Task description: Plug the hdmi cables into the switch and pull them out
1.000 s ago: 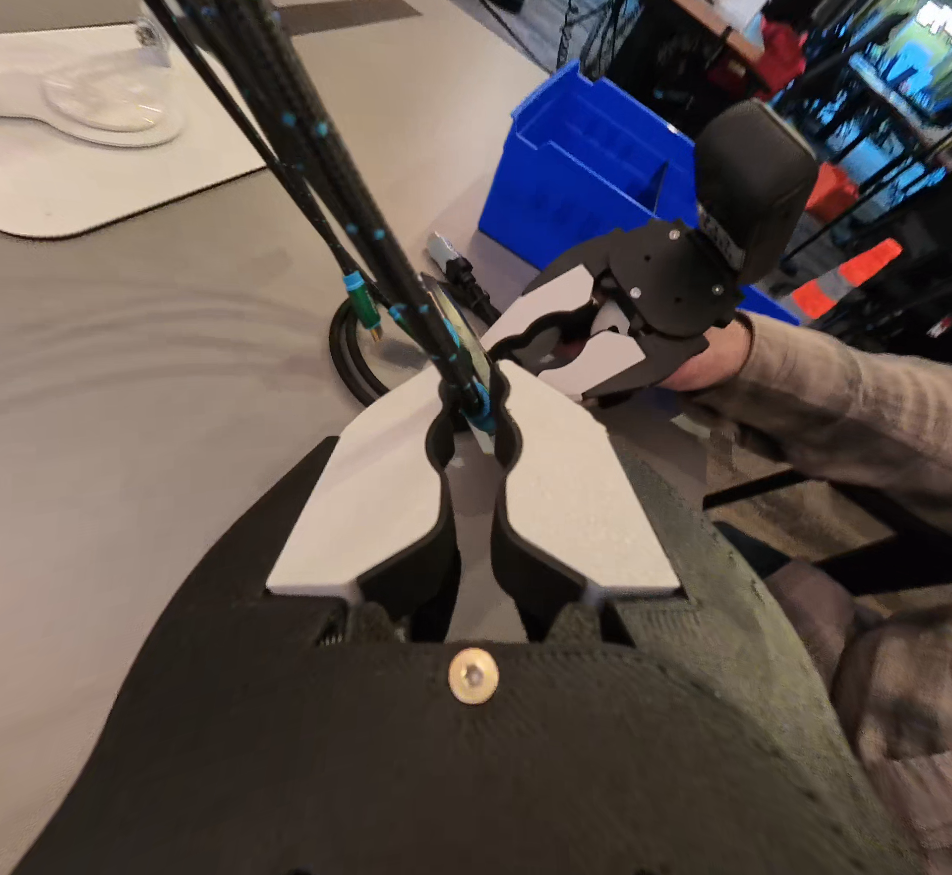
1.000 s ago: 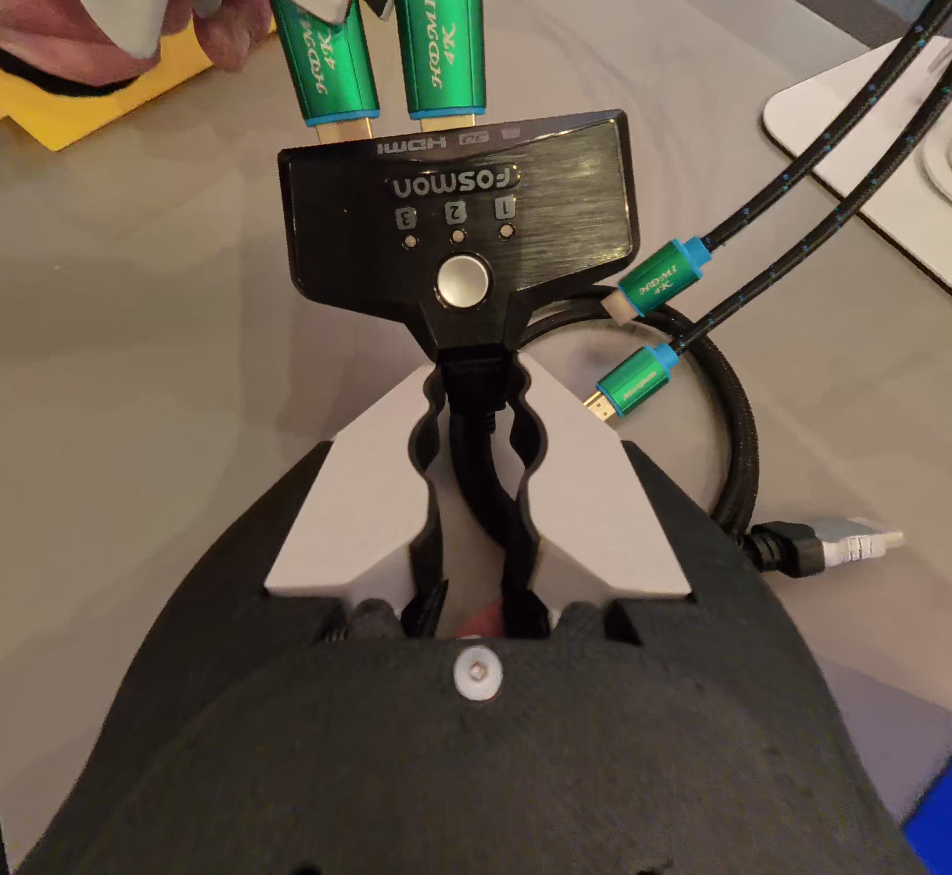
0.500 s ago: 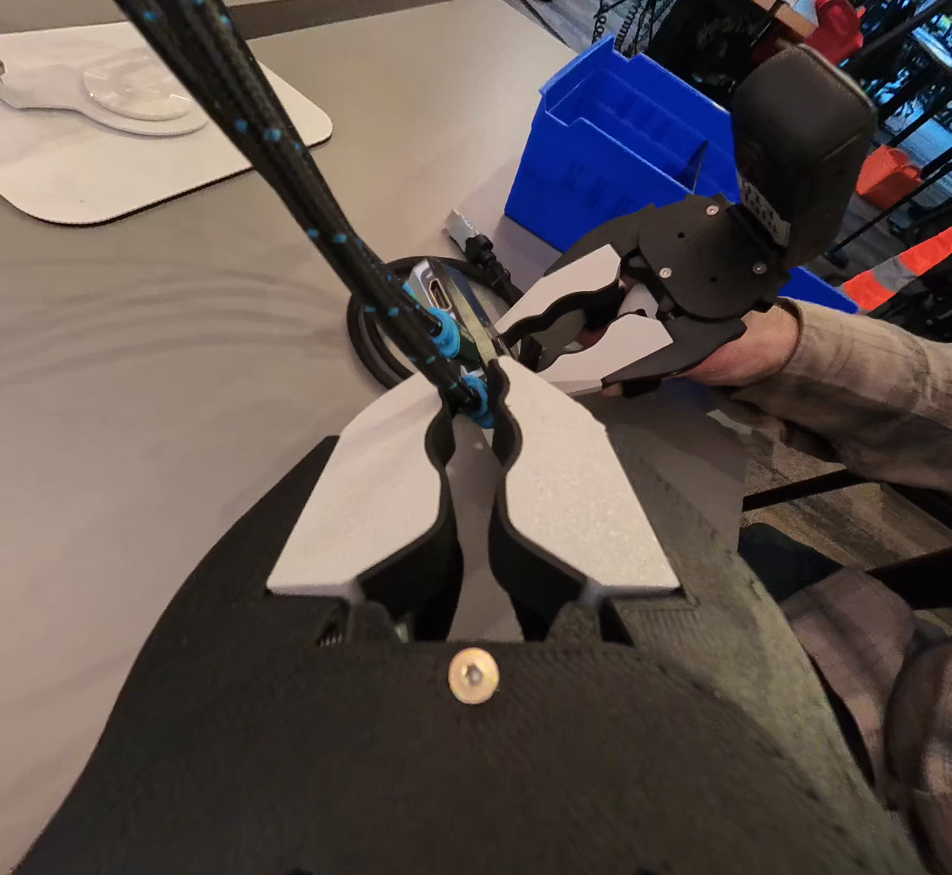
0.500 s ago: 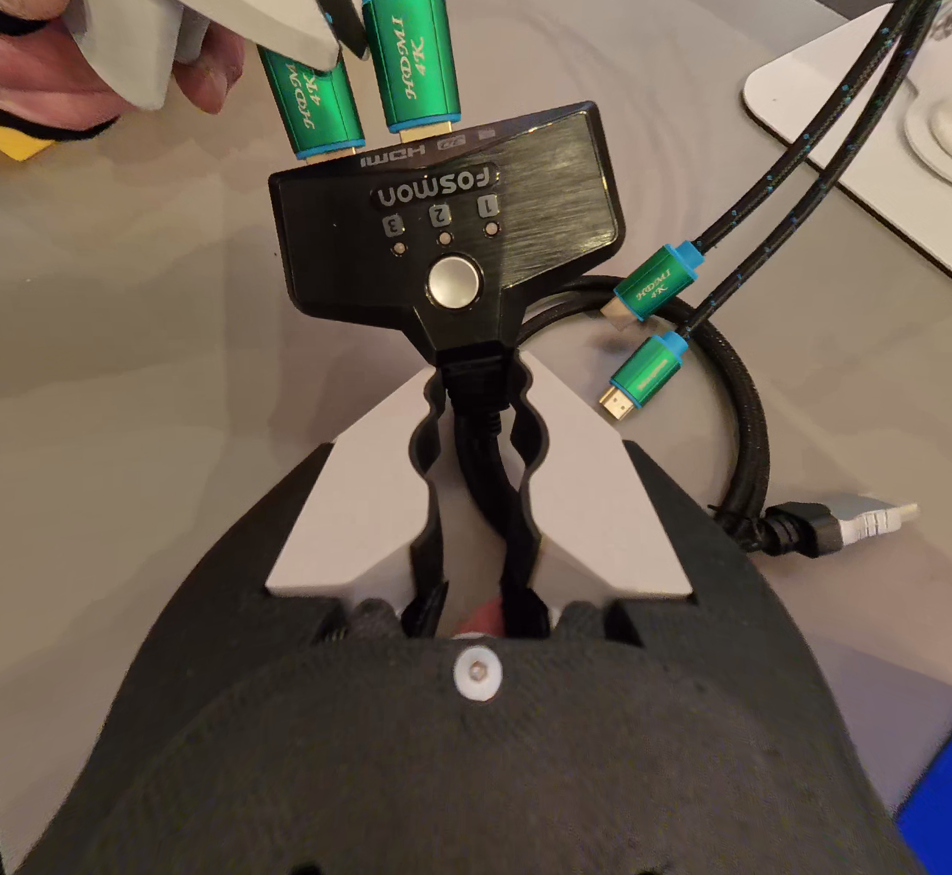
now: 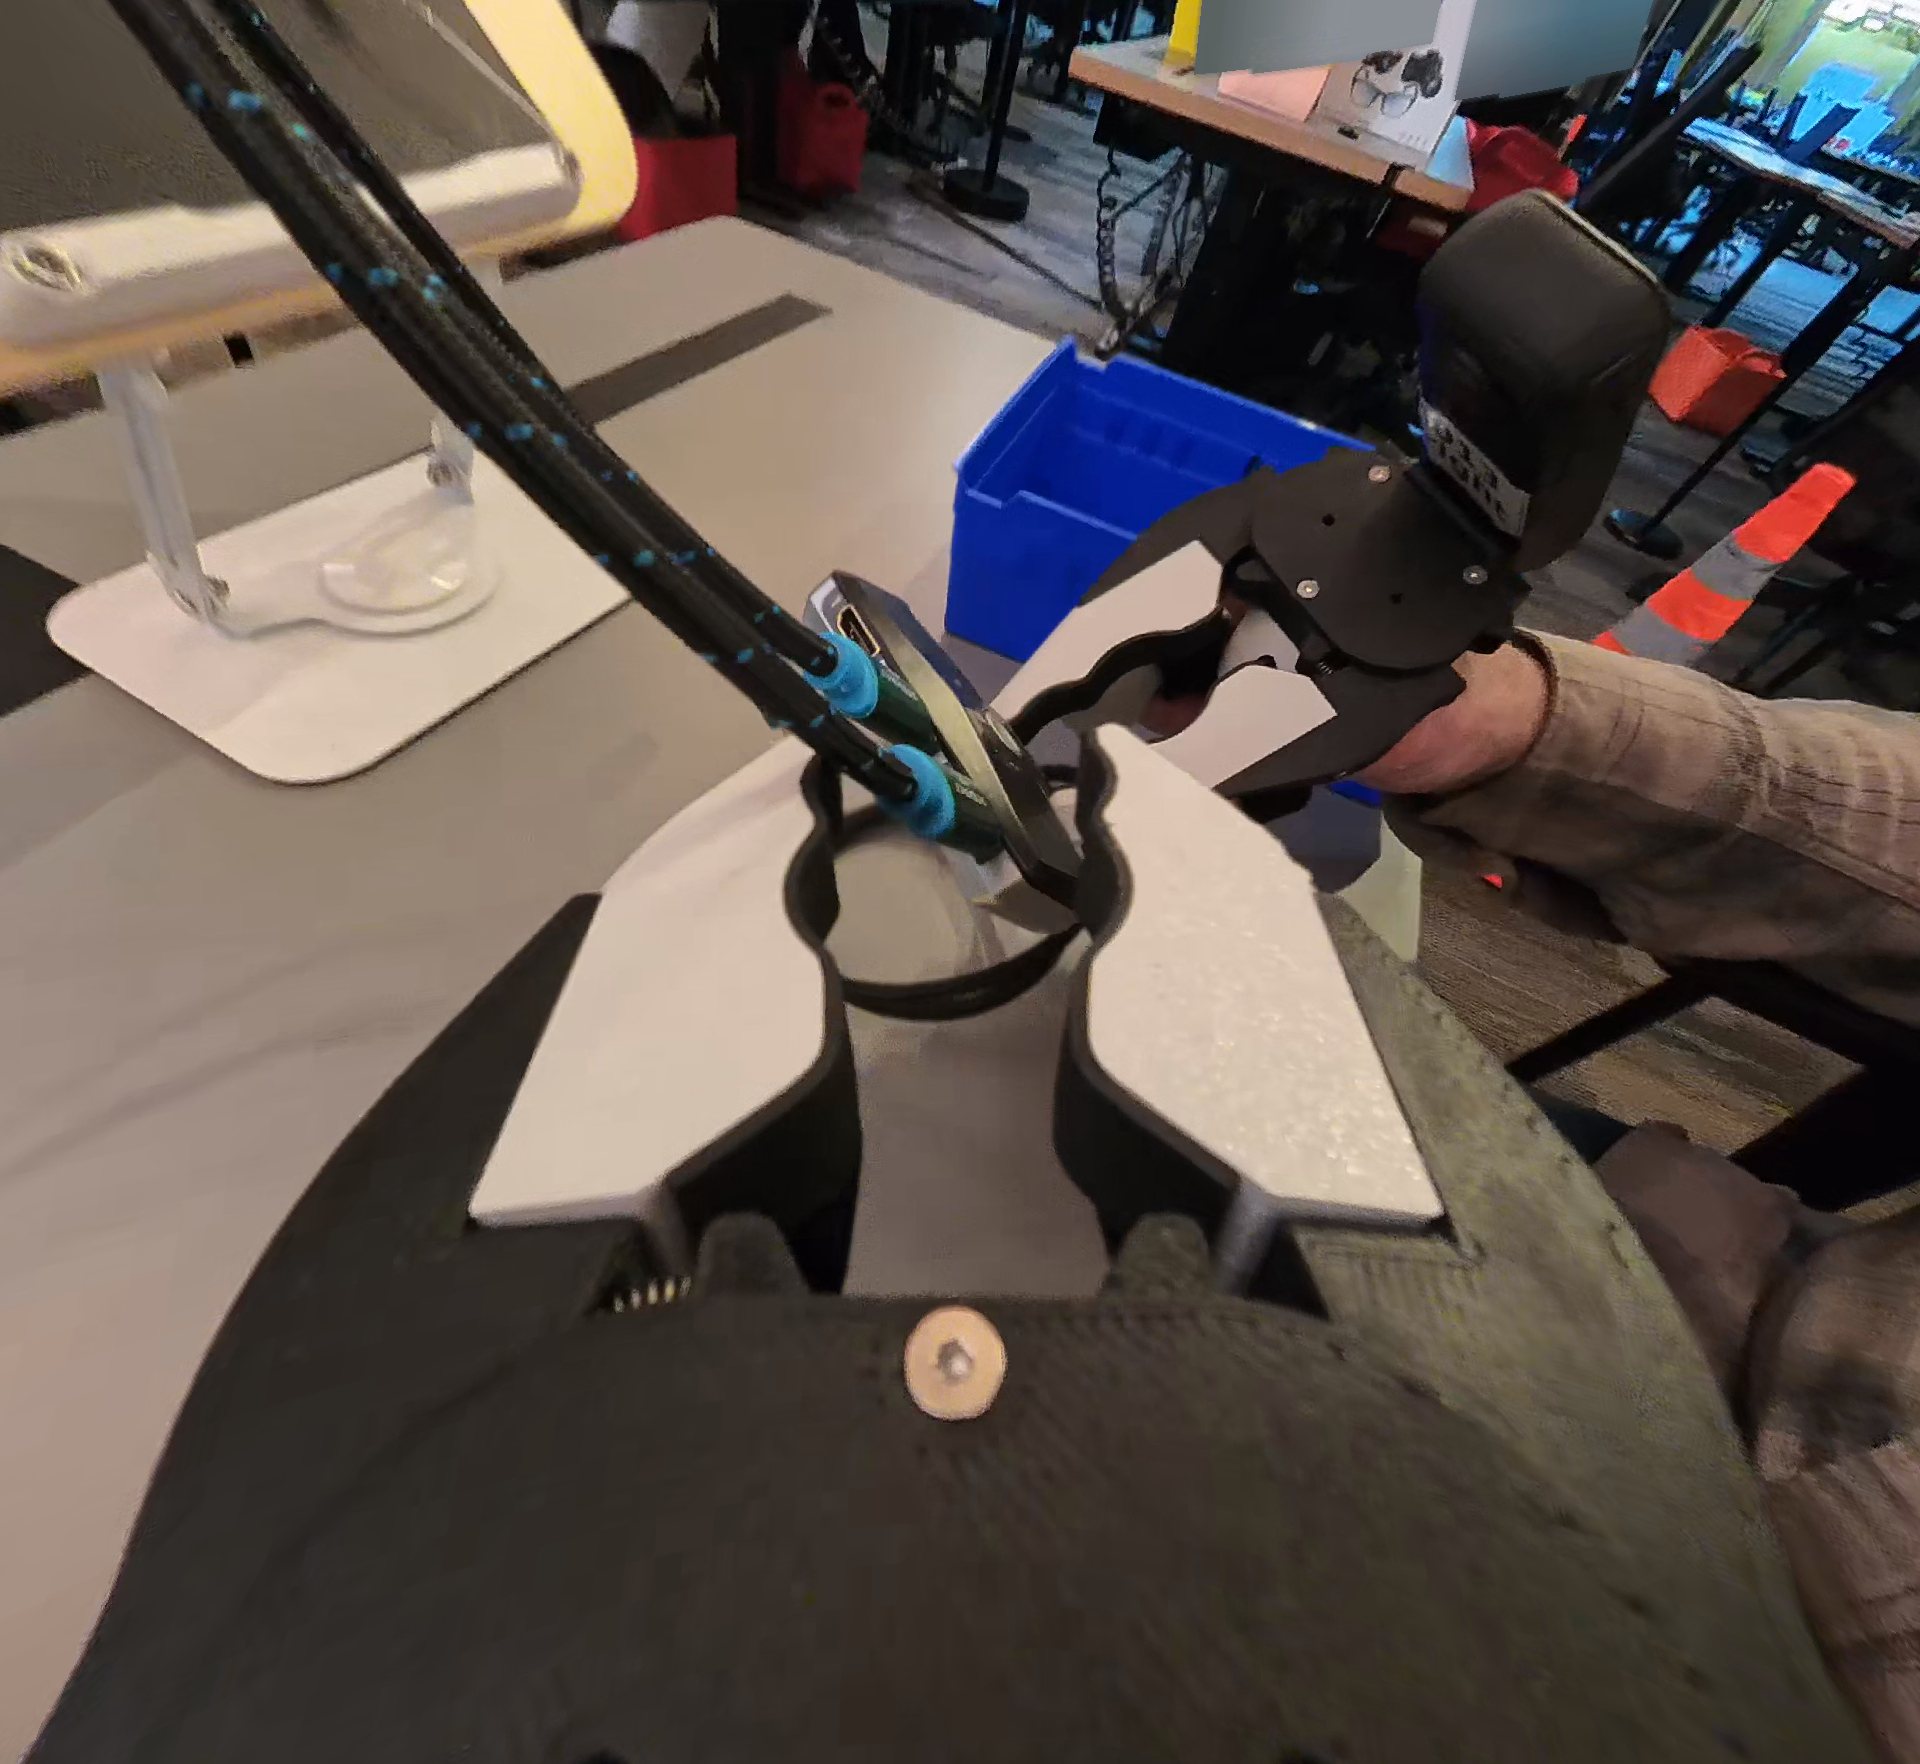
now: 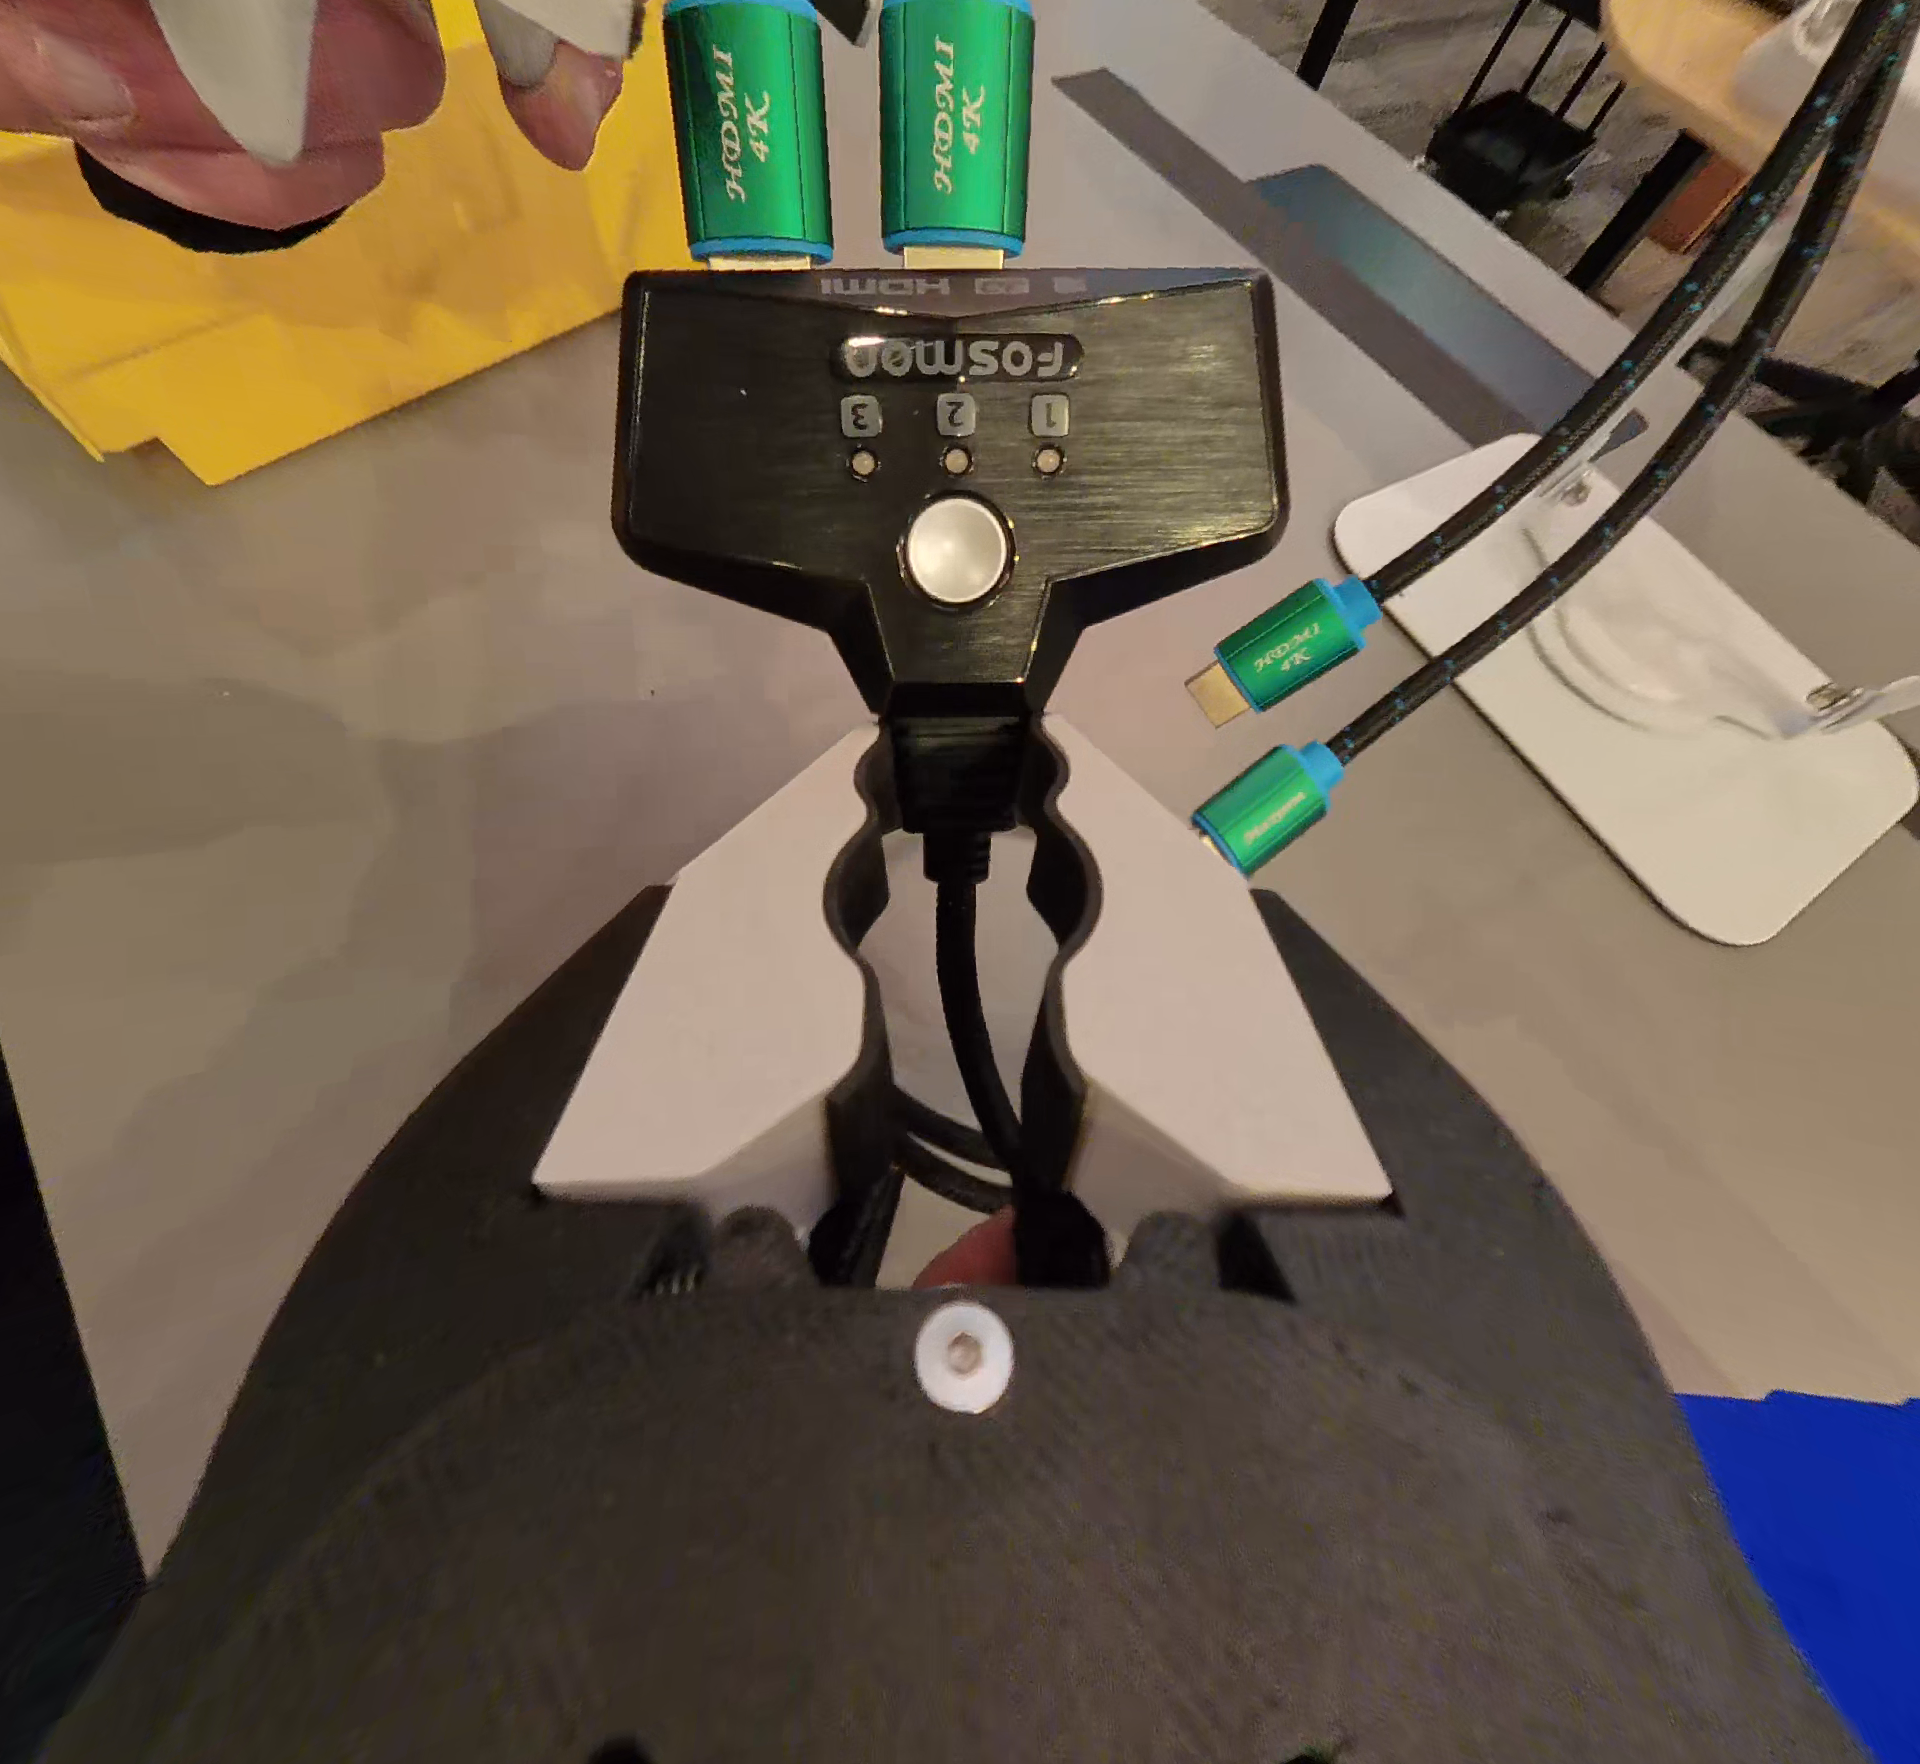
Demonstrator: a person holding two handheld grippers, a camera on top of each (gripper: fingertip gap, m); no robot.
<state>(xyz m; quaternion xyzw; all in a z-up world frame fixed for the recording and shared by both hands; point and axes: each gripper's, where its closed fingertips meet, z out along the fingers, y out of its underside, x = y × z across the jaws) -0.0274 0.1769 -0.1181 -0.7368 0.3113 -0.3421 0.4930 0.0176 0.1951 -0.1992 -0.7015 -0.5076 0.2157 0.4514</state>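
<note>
A grey table (image 6: pixel 312 779) stood in a crowded workshop, with a blue bin (image 5: pixel 1091 488) at its far edge and a white stand base (image 6: pixel 1662 727) to one side; the black switch (image 6: pixel 951 436) was held off the surface, the right gripper (image 6: pixel 956 758) pinching it by the stub where its own black lead (image 6: pixel 977 1018) came out; two green plugs (image 6: pixel 852 125) sat side by side in its far edge, the third port apparently empty; two more green plugs (image 6: pixel 1278 727) hung loose beside it on braided cables; the left gripper (image 5: pixel 951 779) had its fingers (image 5: pixel 707 935) spread, around the switch's corner and the nearer plug without closing on them.
</note>
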